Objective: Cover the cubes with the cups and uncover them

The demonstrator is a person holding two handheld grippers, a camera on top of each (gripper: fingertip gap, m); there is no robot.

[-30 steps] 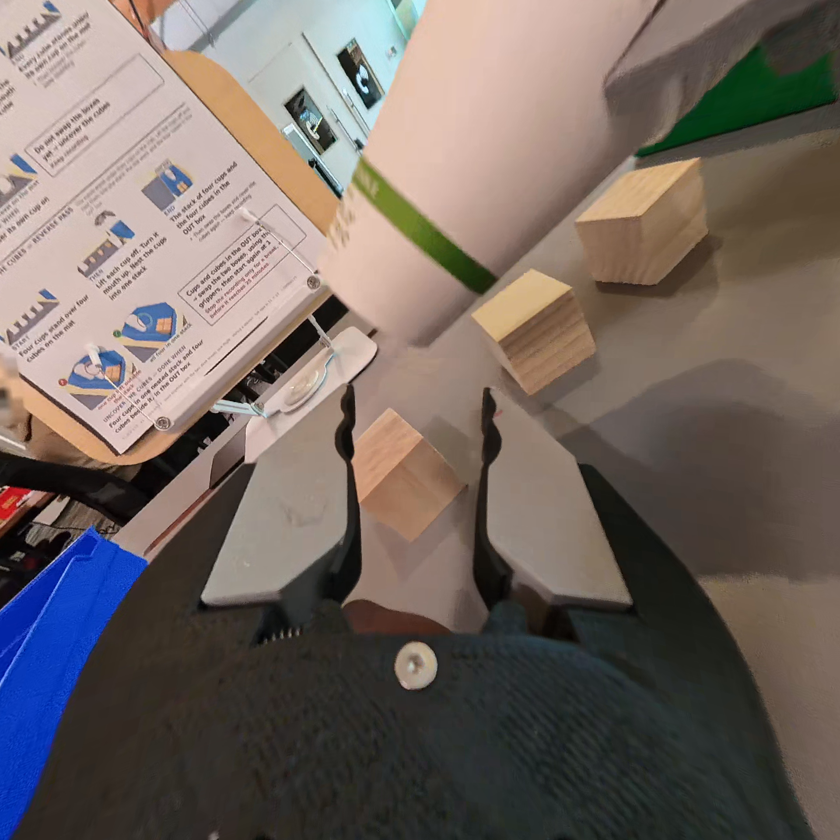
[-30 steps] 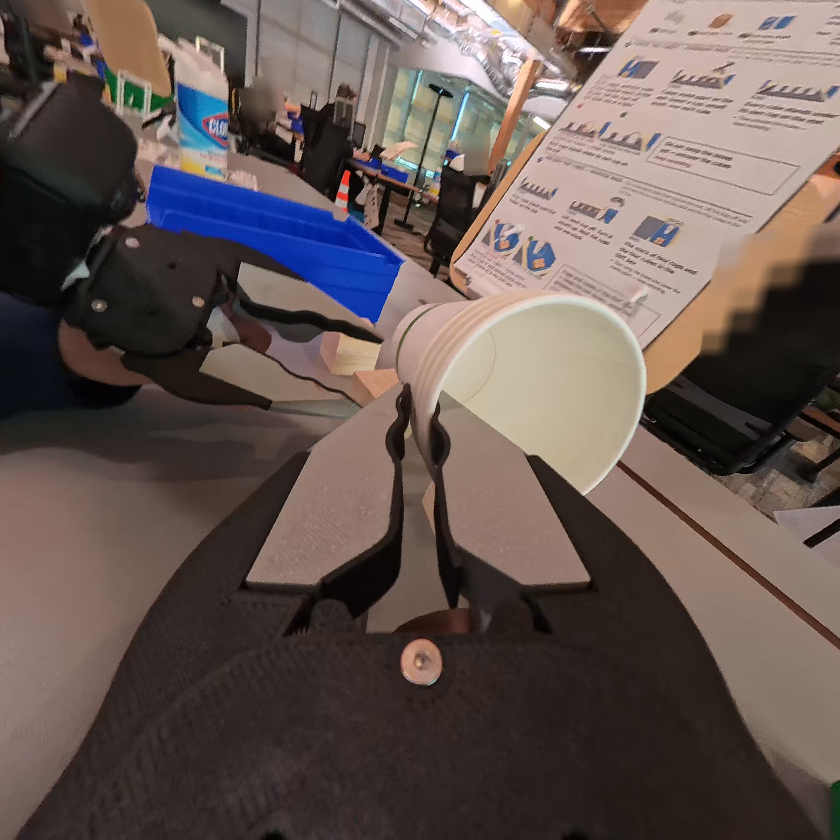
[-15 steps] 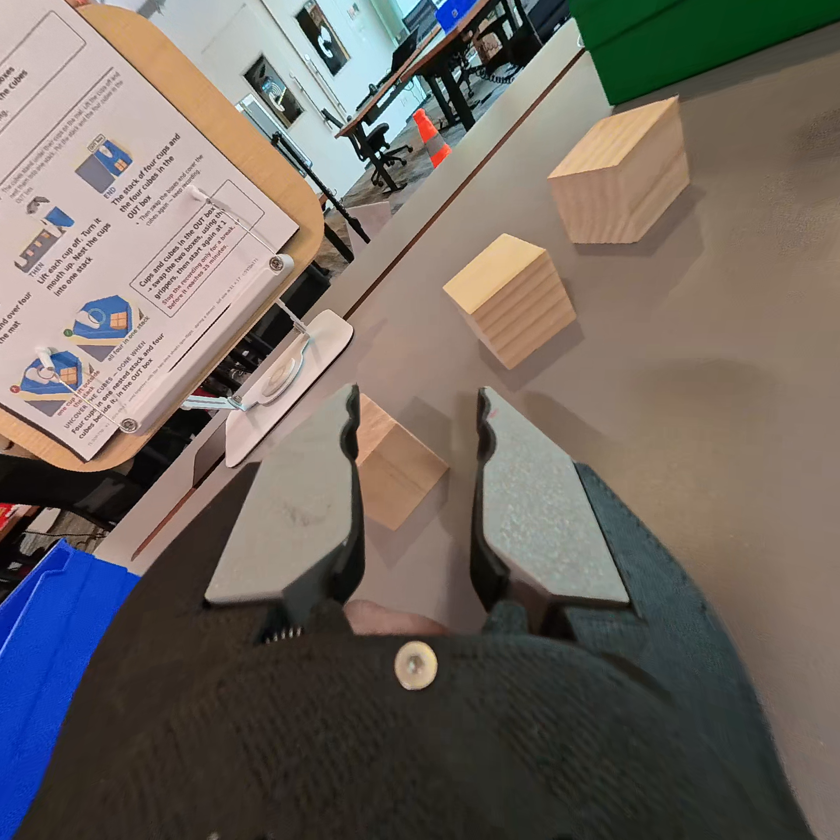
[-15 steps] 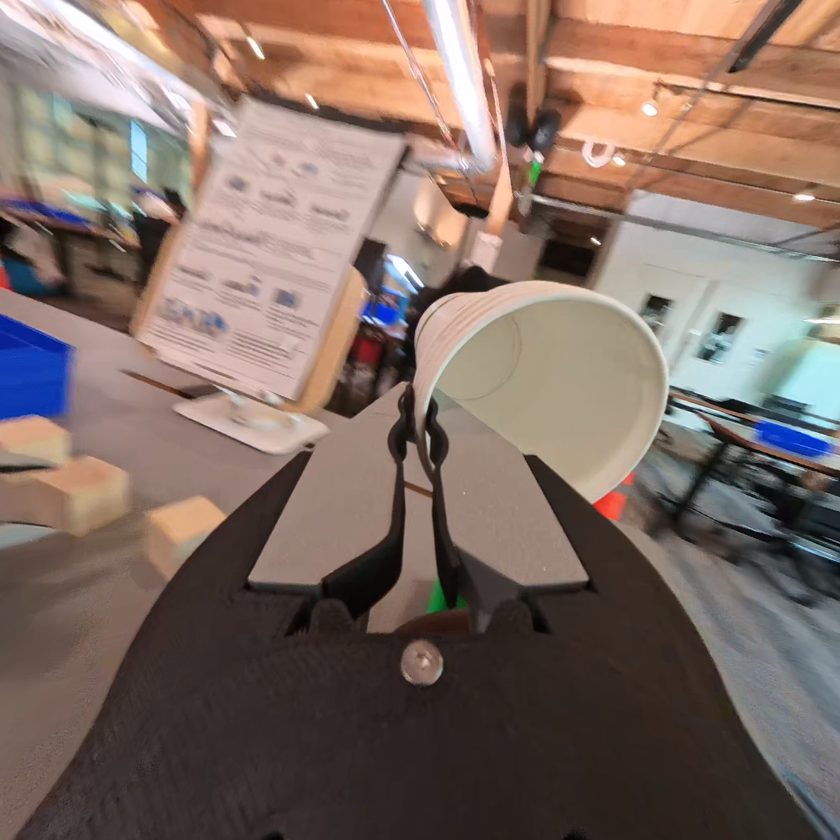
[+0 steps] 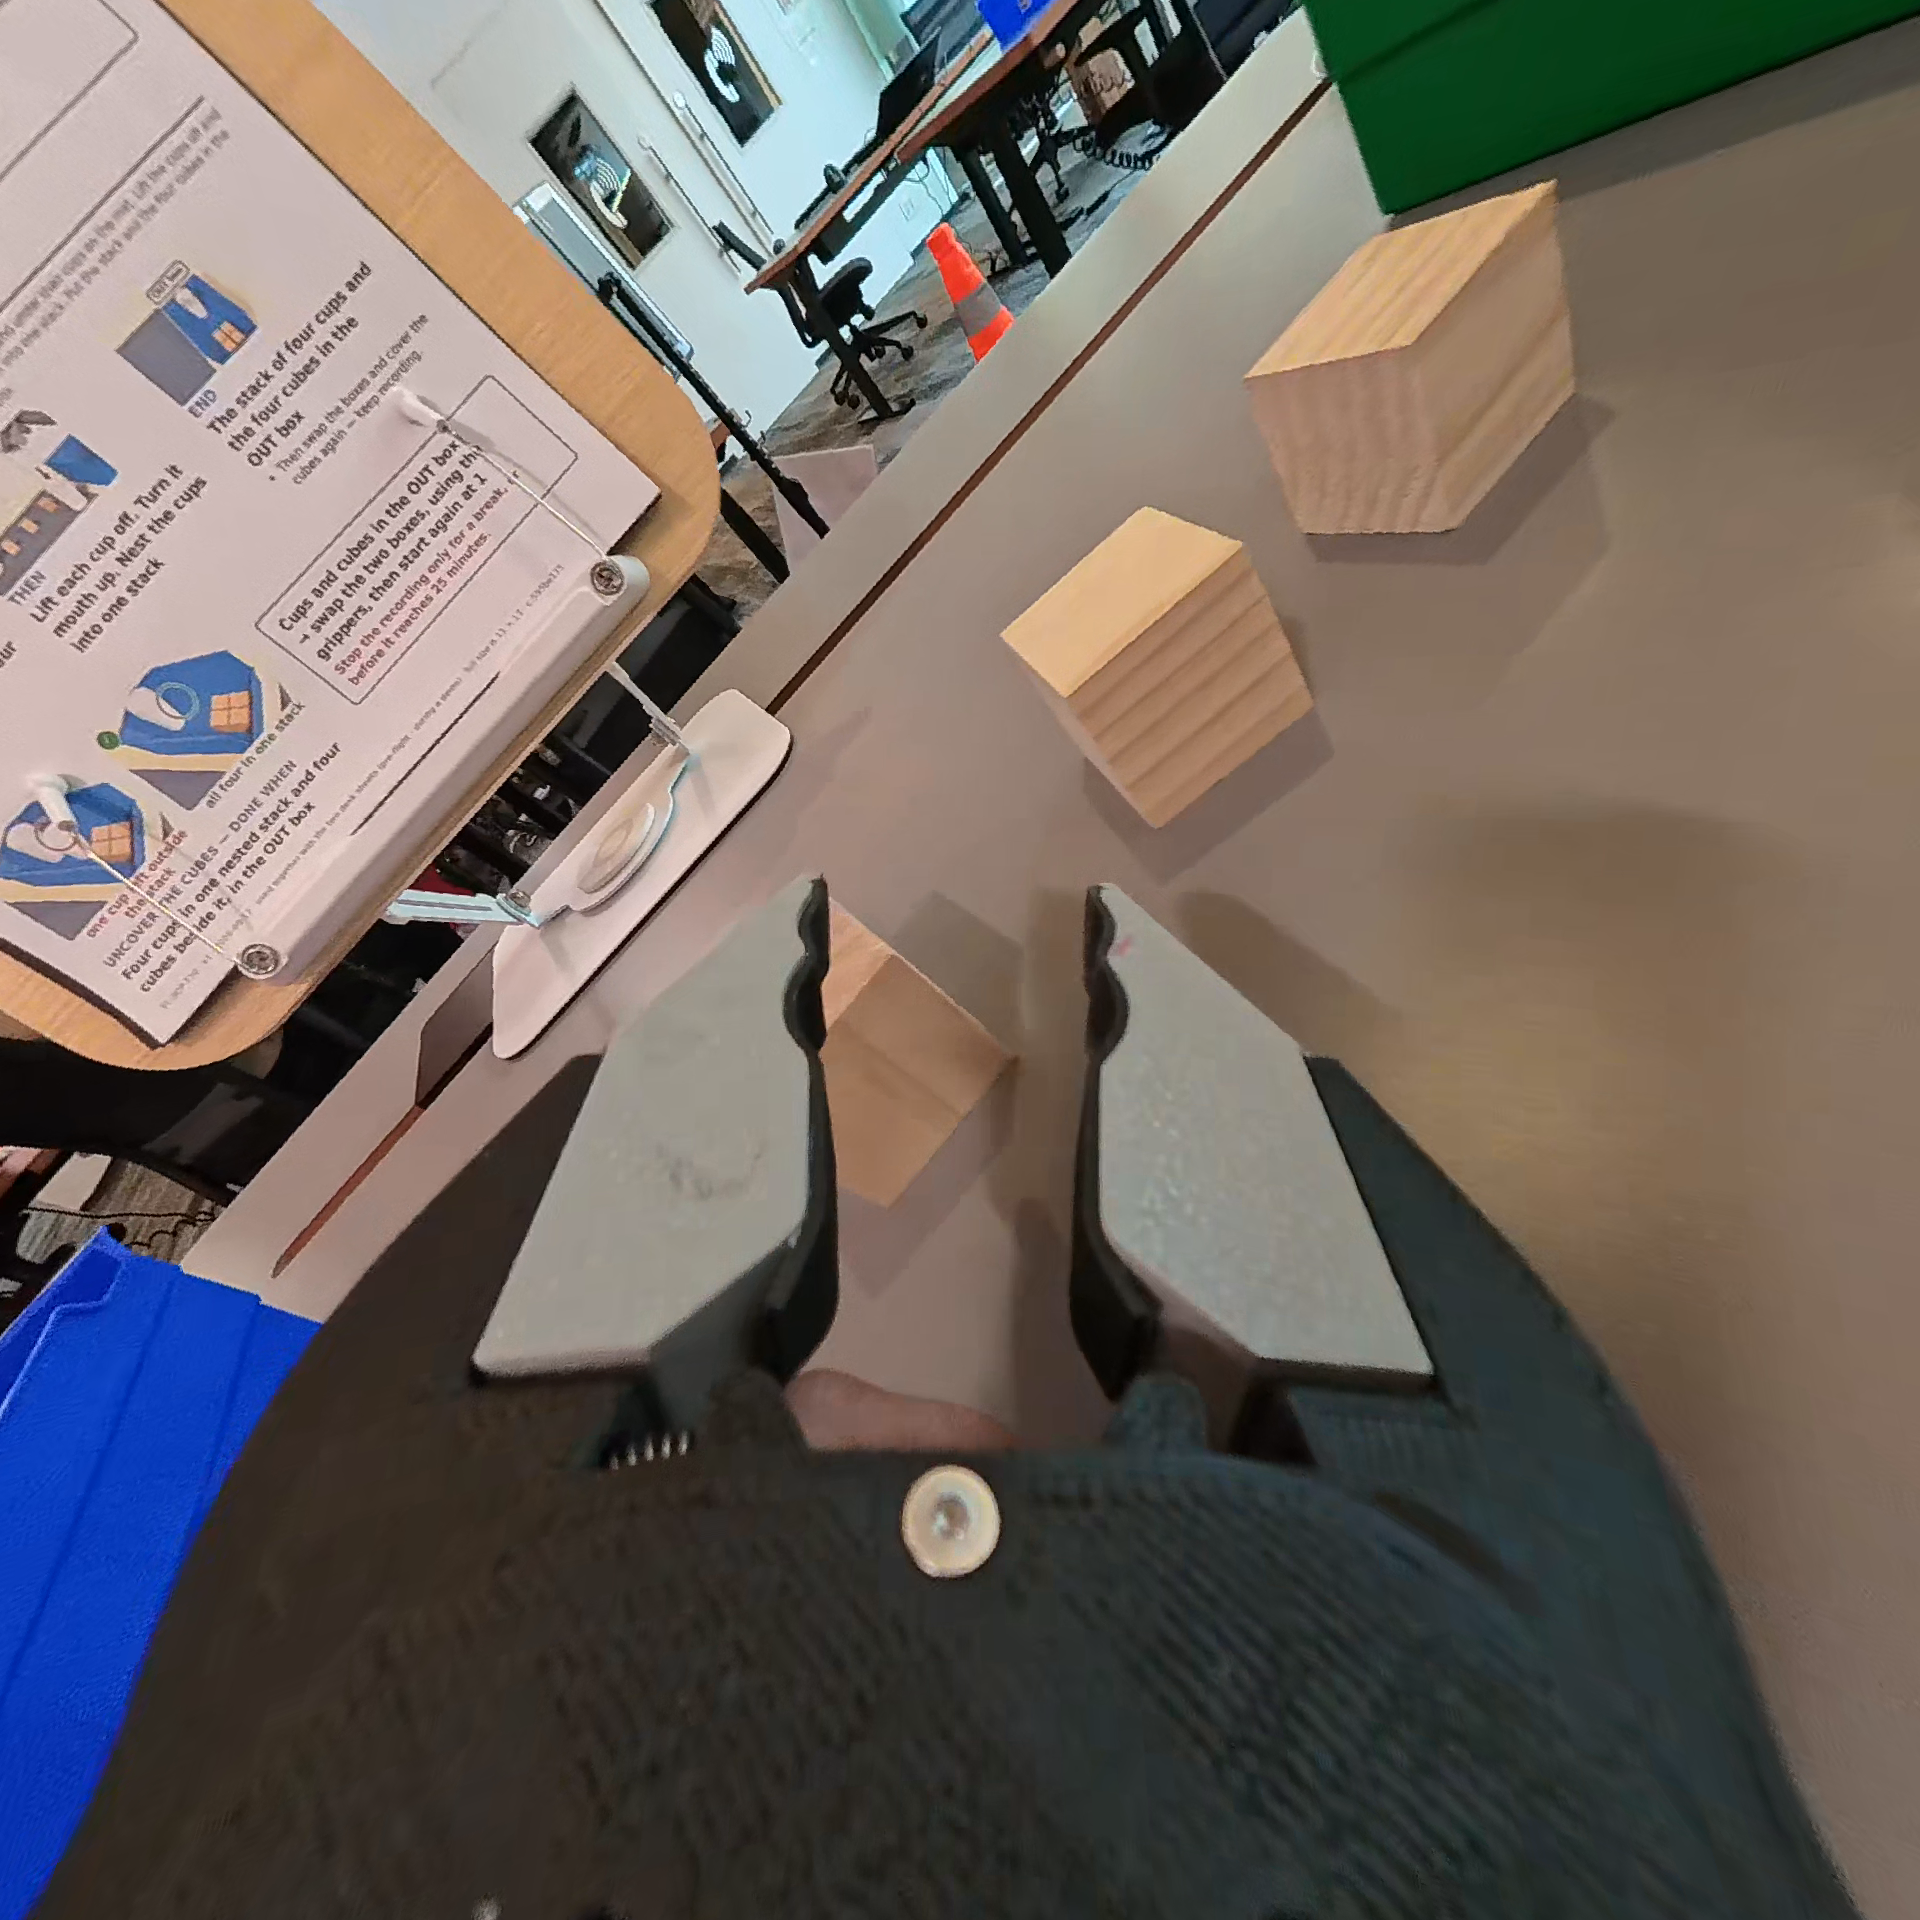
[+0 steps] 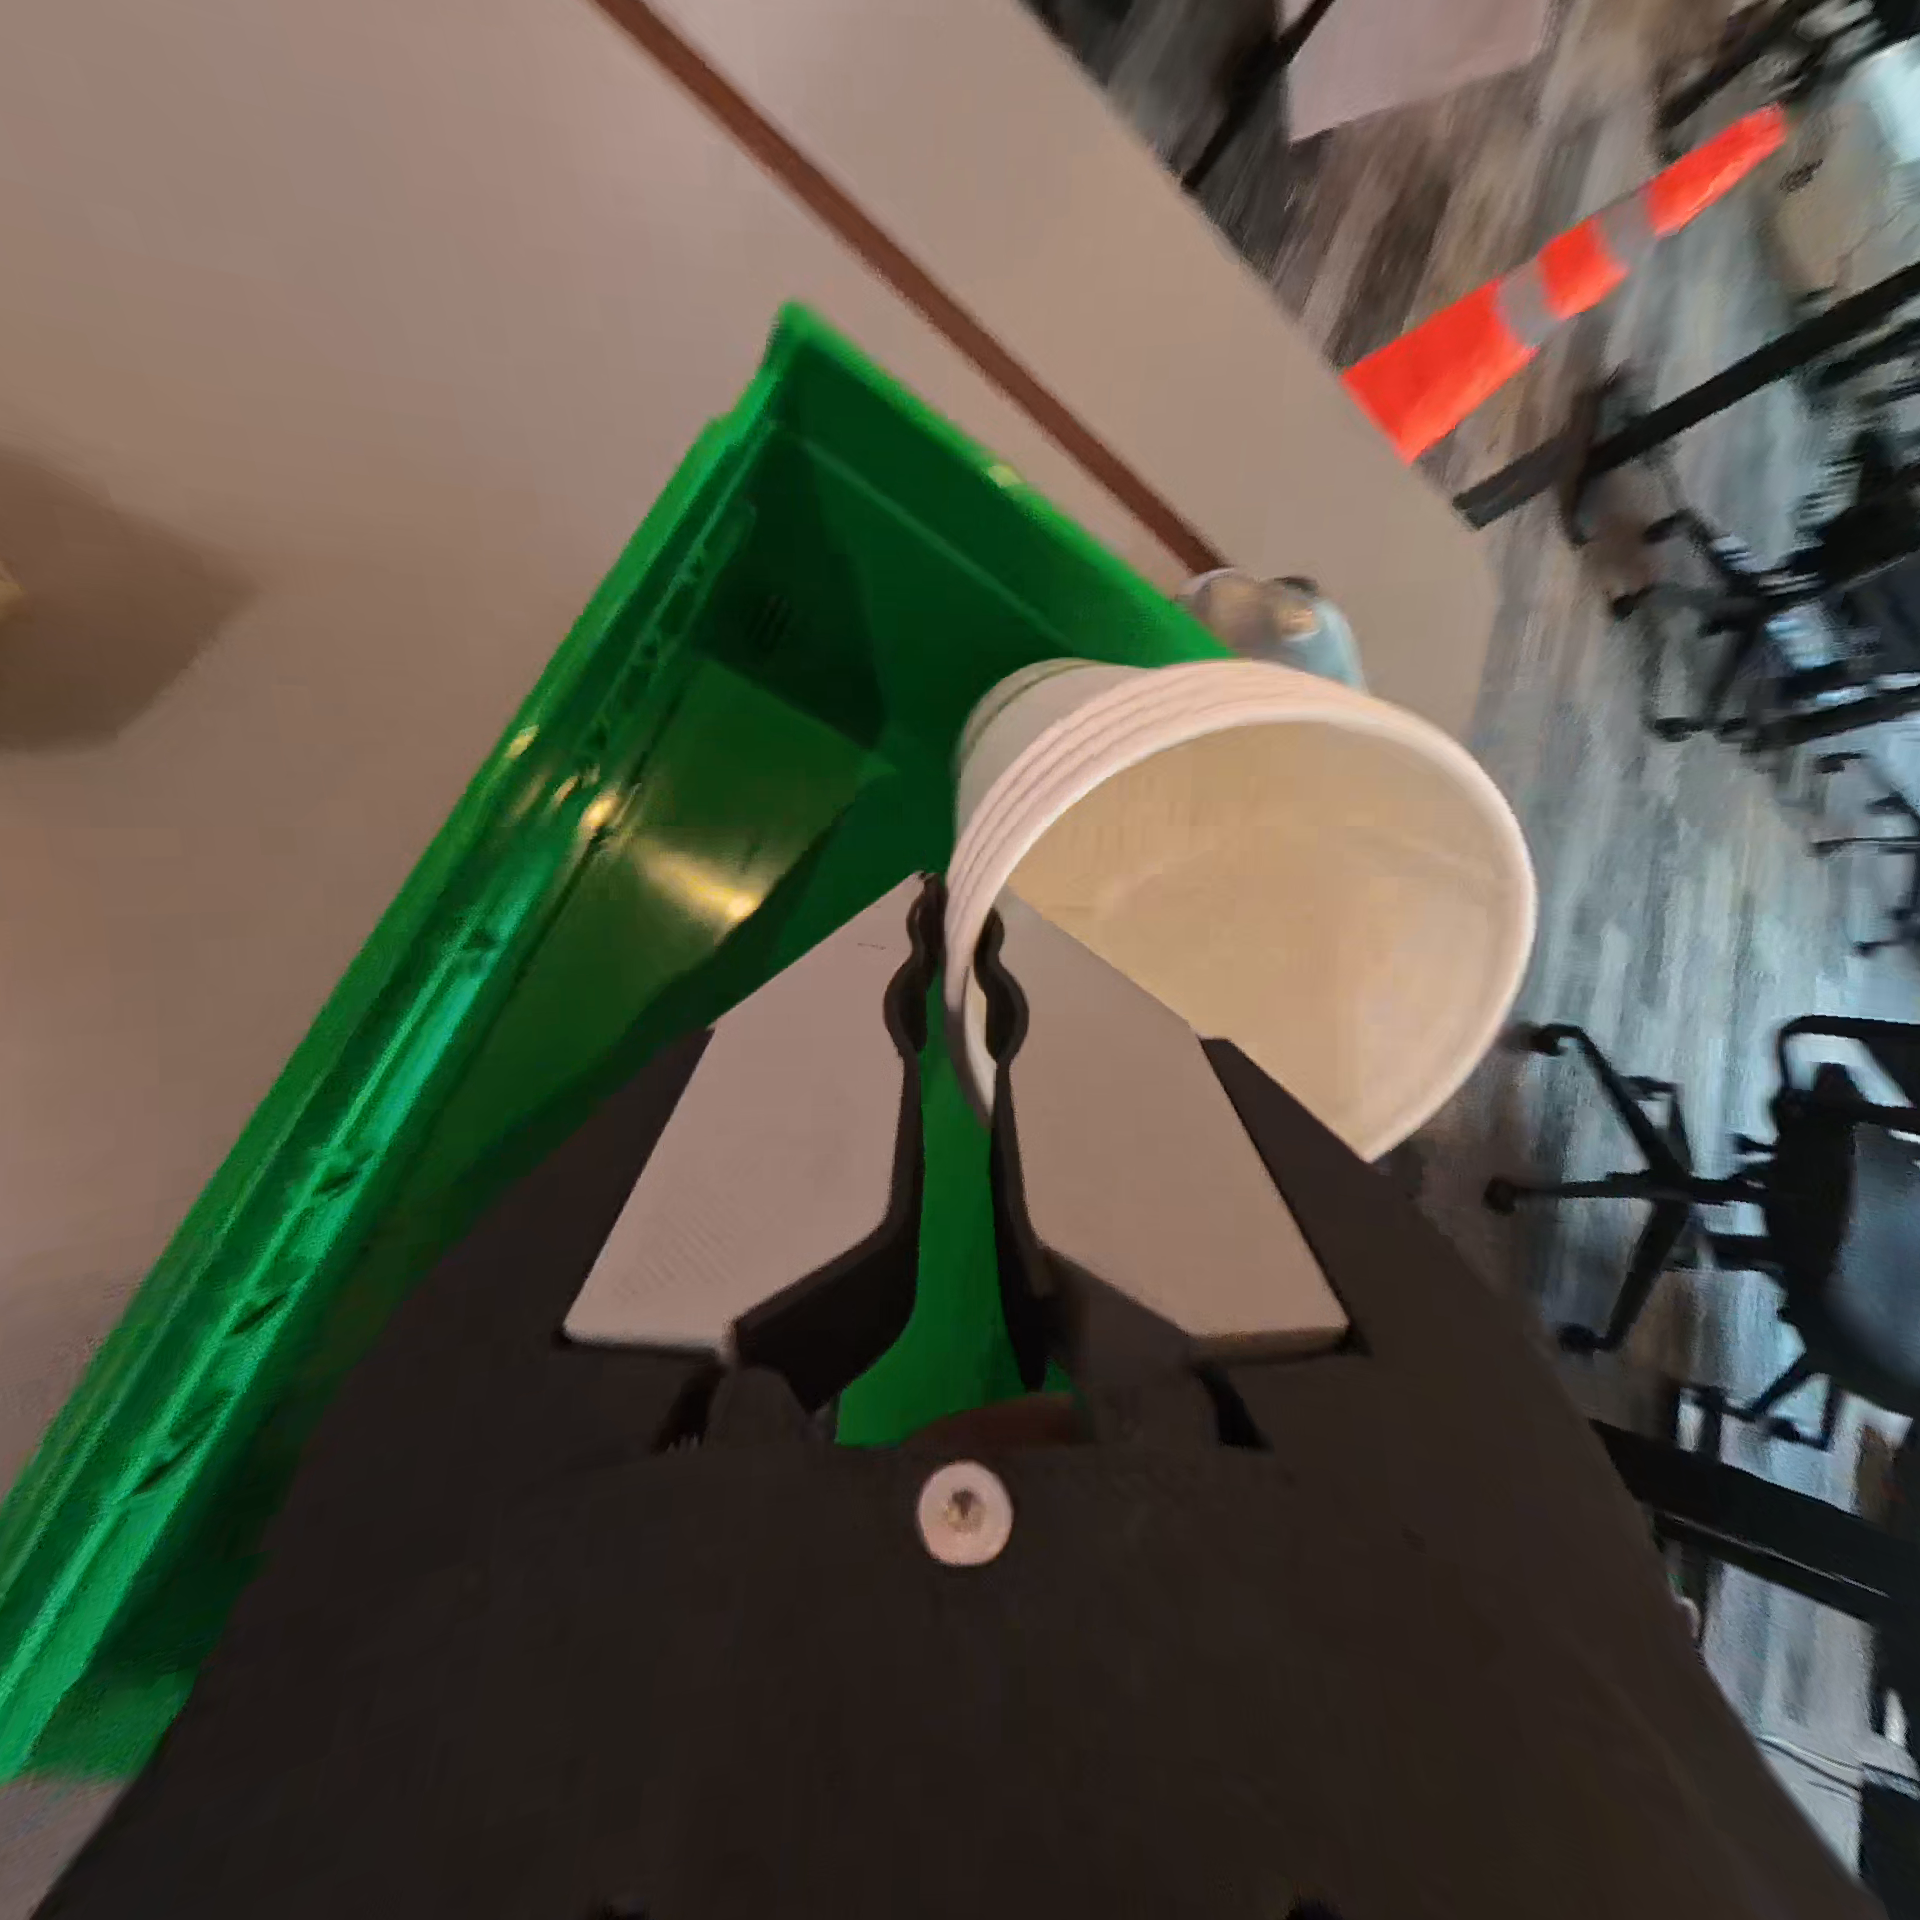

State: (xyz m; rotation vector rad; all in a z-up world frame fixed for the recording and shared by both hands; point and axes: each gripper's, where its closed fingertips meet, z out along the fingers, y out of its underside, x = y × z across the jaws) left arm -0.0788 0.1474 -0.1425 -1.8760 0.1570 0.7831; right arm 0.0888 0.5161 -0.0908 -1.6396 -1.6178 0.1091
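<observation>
In the left wrist view three wooden cubes lie bare on the grey table (image 5: 1621, 935). My left gripper (image 5: 951, 904) is open and low over the table, with the nearest cube (image 5: 904, 1070) standing between its fingers. The cube is close against the left finger, and a clear gap separates it from the right finger (image 5: 1164, 1039). A second cube (image 5: 1164, 665) and a third cube (image 5: 1423, 364) lie farther off. In the right wrist view my right gripper (image 6: 956, 914) is shut on the rim of a nested stack of white paper cups (image 6: 1247, 883), held tilted above a green bin (image 6: 675, 831).
A blue bin (image 5: 104, 1507) is at the left gripper's near left. An instruction board (image 5: 260, 468) on a stand is at the table's far edge. The green bin's corner (image 5: 1558, 83) shows top right. Beyond the table edge are an orange cone (image 6: 1558, 281) and office chairs (image 6: 1766, 1195).
My right gripper swung the cup stack away from the cubes and over the green bin. My left gripper's fingers narrowed a little around the nearest cube, which stayed on the table.
</observation>
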